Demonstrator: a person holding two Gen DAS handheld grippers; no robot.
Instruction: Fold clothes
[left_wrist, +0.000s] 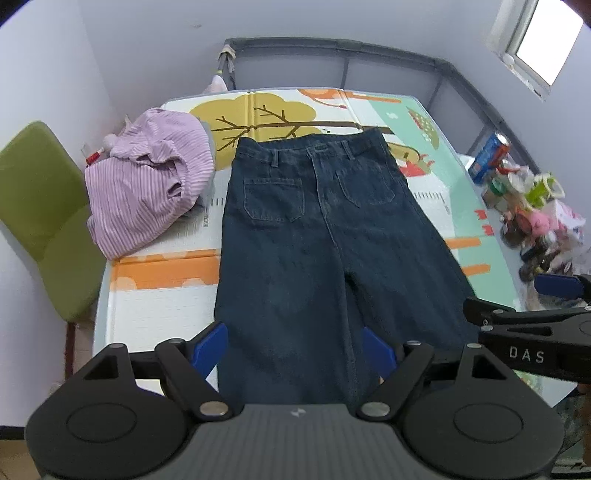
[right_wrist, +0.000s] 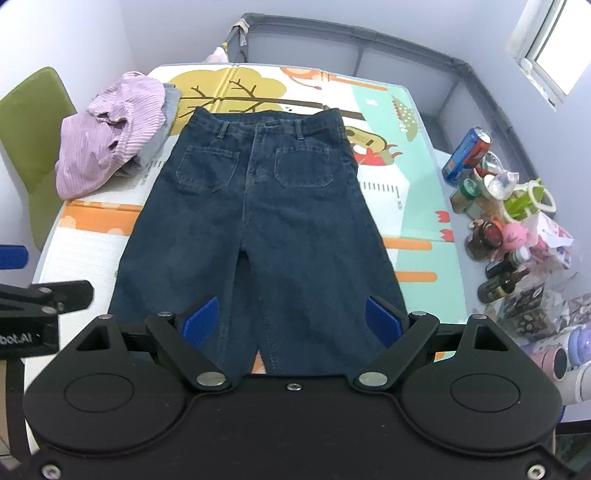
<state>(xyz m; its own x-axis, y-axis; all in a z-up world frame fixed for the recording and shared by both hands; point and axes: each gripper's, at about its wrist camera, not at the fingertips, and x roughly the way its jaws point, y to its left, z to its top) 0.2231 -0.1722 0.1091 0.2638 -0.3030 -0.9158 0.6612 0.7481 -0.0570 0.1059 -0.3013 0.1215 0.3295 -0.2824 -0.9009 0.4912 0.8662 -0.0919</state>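
Observation:
Dark blue jeans (left_wrist: 314, 240) lie flat on the patterned mat, back pockets up, waistband at the far end; they also show in the right wrist view (right_wrist: 255, 221). My left gripper (left_wrist: 293, 350) is open and empty above the near part of the left leg. My right gripper (right_wrist: 291, 321) is open and empty above the near part of the legs. The right gripper's side shows at the right edge of the left wrist view (left_wrist: 532, 325). The legs' hems are hidden under the grippers.
A crumpled purple striped garment (left_wrist: 151, 184) lies left of the jeans over a grey one (right_wrist: 162, 122). A green chair (left_wrist: 40, 218) stands at the left. Cans, bottles and toys (right_wrist: 506, 210) crowd the table's right edge. A grey rail (left_wrist: 332, 46) runs behind the table.

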